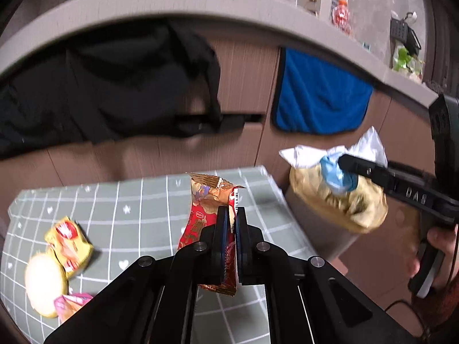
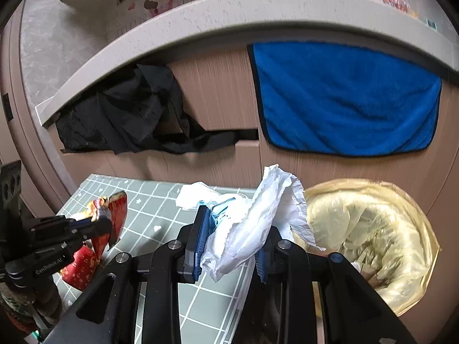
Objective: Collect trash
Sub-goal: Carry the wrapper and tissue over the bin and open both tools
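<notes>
A long grey counter runs across the back, with brown cupboard doors under it. A blue towel hangs on one door and a black cloth hangs out of a drawer. In front is my worktop, green with white squares. Beside its right edge stands the bin with a yellow bag inside.

My right gripper is clenched on a bunch of white crumpled paper with a bit of blue in it. I hold it up beside the bin.

My left gripper is squeezed tight on a red and gold snack wrapper, lifted above the worktop.

A yellow wrapper, a round pale thing and a pink wrapper lie close together on the worktop's left side.
</notes>
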`<act>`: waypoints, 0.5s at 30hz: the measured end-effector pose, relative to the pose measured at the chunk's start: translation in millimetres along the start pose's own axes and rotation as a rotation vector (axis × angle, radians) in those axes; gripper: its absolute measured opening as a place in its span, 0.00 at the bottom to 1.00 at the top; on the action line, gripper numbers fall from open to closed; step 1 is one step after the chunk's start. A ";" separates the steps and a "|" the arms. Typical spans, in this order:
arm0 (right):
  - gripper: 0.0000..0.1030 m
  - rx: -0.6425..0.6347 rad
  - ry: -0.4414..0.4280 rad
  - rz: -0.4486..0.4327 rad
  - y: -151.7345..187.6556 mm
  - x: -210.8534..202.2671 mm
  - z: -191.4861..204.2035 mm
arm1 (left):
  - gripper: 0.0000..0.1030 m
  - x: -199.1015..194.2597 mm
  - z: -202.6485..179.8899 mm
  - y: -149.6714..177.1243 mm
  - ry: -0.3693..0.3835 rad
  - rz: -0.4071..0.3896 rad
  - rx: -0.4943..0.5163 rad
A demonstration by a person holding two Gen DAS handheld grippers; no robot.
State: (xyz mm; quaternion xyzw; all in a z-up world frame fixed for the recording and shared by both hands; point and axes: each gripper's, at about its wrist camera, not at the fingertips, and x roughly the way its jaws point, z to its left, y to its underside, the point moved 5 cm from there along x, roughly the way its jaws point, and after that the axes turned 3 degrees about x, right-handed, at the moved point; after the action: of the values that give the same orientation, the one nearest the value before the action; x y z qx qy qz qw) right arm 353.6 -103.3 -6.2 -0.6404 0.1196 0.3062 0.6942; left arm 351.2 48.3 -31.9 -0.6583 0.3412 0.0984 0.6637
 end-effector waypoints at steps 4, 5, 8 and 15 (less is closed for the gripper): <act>0.26 -0.011 0.000 -0.047 -13.9 -19.7 -1.9 | 0.05 -14.2 -12.6 -23.2 -0.002 -0.069 -0.006; 0.26 -0.016 0.000 -0.057 -16.6 -24.6 -2.8 | 0.05 -17.9 -16.7 -28.9 -0.003 -0.088 -0.007; 0.26 -0.037 0.006 -0.090 -23.9 -41.5 -6.9 | 0.05 -28.4 -32.3 -44.7 -0.004 -0.138 -0.008; 0.26 -0.060 0.017 -0.149 -31.1 -70.2 -24.7 | 0.05 -34.2 -72.1 -67.4 0.014 -0.180 0.002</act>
State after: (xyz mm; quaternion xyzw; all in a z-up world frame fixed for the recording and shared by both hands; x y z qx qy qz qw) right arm 322.1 -146.0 54.6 -0.6707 0.0683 0.2514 0.6945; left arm 341.4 -16.3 49.6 -0.6865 0.2852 0.0337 0.6680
